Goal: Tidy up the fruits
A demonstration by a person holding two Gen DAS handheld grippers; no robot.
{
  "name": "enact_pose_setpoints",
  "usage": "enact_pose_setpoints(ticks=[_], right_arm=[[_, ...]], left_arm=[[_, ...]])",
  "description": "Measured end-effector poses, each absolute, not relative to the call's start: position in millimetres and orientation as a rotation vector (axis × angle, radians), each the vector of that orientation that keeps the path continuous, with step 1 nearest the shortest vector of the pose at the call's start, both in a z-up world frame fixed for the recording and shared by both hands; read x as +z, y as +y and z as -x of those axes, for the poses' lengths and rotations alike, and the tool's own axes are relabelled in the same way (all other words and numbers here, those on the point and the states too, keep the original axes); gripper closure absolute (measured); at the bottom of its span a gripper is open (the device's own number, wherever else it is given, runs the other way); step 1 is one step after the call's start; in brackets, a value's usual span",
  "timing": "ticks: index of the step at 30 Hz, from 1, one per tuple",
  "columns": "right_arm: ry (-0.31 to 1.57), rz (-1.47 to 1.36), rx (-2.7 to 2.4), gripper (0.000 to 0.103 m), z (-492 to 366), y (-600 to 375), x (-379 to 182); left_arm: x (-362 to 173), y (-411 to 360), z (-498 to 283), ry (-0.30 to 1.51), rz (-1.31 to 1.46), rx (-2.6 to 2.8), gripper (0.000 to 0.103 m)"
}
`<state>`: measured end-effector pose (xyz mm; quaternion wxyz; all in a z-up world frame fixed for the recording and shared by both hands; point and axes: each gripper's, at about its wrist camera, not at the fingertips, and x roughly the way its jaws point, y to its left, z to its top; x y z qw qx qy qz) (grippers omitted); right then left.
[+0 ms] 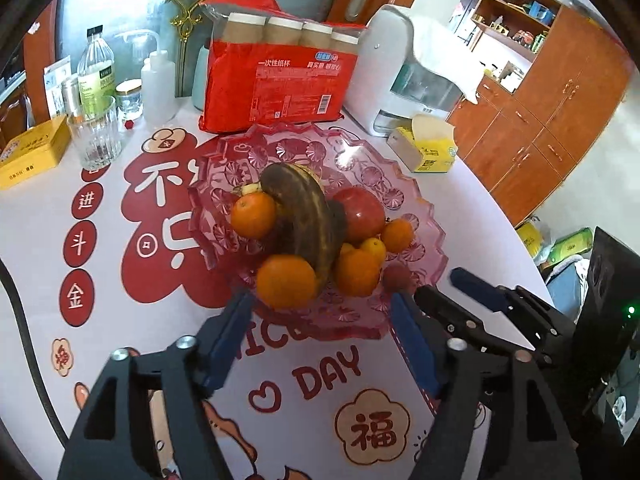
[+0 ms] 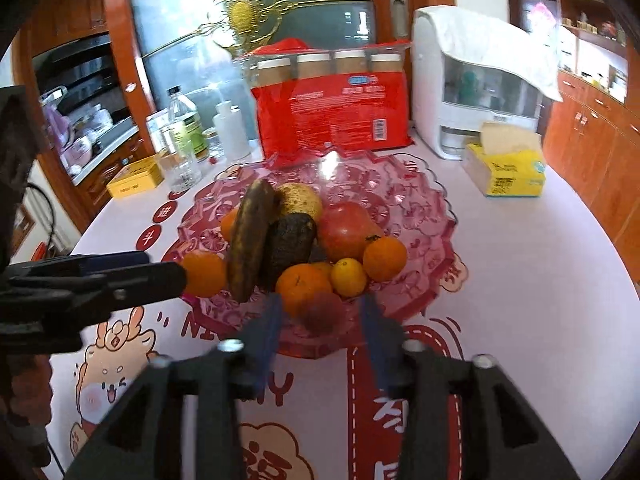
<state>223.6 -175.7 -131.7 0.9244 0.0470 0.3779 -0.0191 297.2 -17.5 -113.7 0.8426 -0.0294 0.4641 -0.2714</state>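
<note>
Both my grippers hang spread and empty before the fruit plate (image 1: 416,200).
Left gripper (image 1: 320,312) lines up on the near orange (image 1: 286,282); right gripper (image 2: 320,320) brackets a small red fruit (image 2: 320,314) at the rim, ready for sorting.

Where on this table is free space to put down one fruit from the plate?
Free: the cloth between the plate and the tissue box, and the near strip by both tools. Crowded: the back left by the glass and bottles, and behind the plate by the red pack.

reddish fruit (image 2: 322,314) at plate's near rim blurred, kind unclear, pale fruit (image 2: 300,200) half hidden behind banana (image 2: 250,240), bottle labels unreadable
</note>
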Motion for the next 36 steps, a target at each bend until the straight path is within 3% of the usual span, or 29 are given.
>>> enact_pose_setpoints(ticks=[7, 14, 19, 21, 25, 30, 36], right_arm=[[0.782, -0.201, -0.110, 0.034, -184.8, -184.5, -122.7], [0.903, -0.312, -0.062, 0.033, -125.3, -201.4, -153.4], [1.017, -0.232, -0.002, 0.033, -82.9, -205.5, -155.1], [1.035, -0.216, 0.040, 0.032, -64.2, -207.5, -145.0], [1.063, -0.190, 0.111, 0.021, -30.8, -210.1, -118.4], [1.059, -0.146, 0.179, 0.019, 0.4, -214.8, -73.2], [0.986, -0.147, 0.181, 0.009, 23.5, -224.1, -20.1]], left_arm=[[-107.6, 10.4, -266.4, 1.024, 0.028, -0.500, 0.024], [-122.4, 42.2, -204.6, 1.096, 0.094, -0.339, 0.024], [-125.3, 42.5, -144.6, 1.148, 0.138, -0.260, 0.024], [-117.7, 35.6, -118.3, 1.155, 0.142, -0.239, 0.024], [-89.9, 17.1, -75.5, 1.116, 0.146, -0.223, 0.024], [-42.6, -2.5, -42.7, 1.042, 0.124, -0.170, 0.023], [-1.8, -19.3, -12.5, 0.922, 0.117, -0.131, 0.010]])
